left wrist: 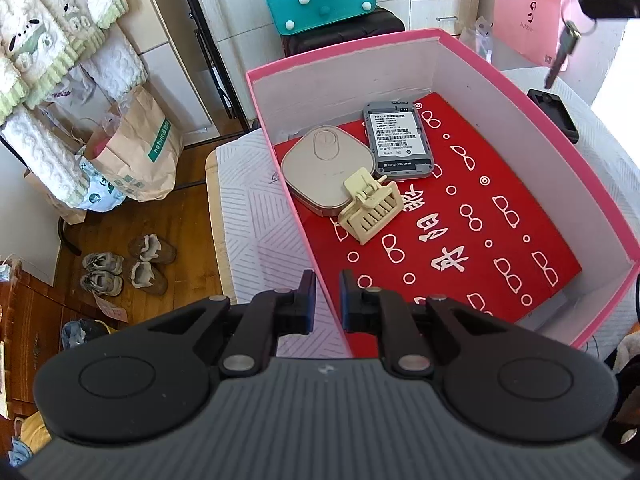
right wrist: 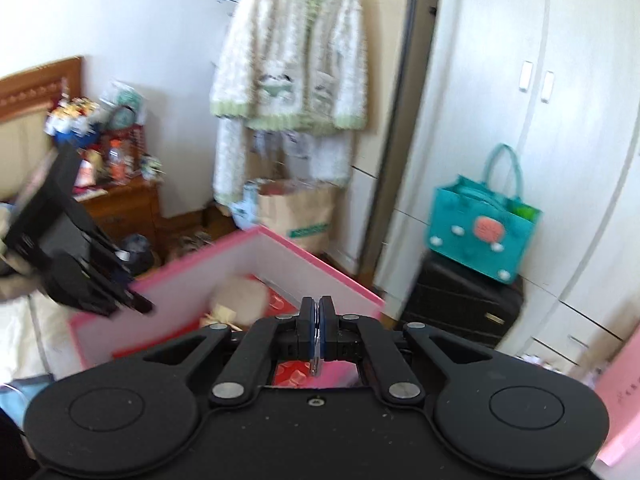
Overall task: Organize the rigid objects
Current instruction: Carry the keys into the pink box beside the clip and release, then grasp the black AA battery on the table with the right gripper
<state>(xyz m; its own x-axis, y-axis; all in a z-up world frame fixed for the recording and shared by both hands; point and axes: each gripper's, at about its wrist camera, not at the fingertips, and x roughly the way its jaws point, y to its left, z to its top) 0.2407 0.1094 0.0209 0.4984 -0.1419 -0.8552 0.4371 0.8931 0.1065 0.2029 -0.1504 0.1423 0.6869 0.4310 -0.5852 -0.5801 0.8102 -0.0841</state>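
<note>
Pink box (left wrist: 532,120), open top, red printed liner: sits just ahead of the left gripper (left wrist: 327,300), whose fingers straddle the near wall, slightly apart, holding nothing. Stiff cardboard by the look of it, light; could slide if bumped, so the left side may need to steady it.

In the box, ahead of the left fingers: beige rounded device (left wrist: 316,170), grey router-type unit (left wrist: 398,140) label up, cream hair clip (left wrist: 370,210) leaning on the beige one. All rigid and probably light.

Black case (left wrist: 554,112) outside the box, beyond its far wall.

Right gripper (right wrist: 319,312): fingers clamped on the key ring (right wrist: 316,360). Keys (left wrist: 562,54) hang free below the fingertips, above the box's far corner. Metal, small, stiff, slick; they swing, so ring pinch is the sensible hold. Judgement: lower before release, or they bounce on the liner.
</note>
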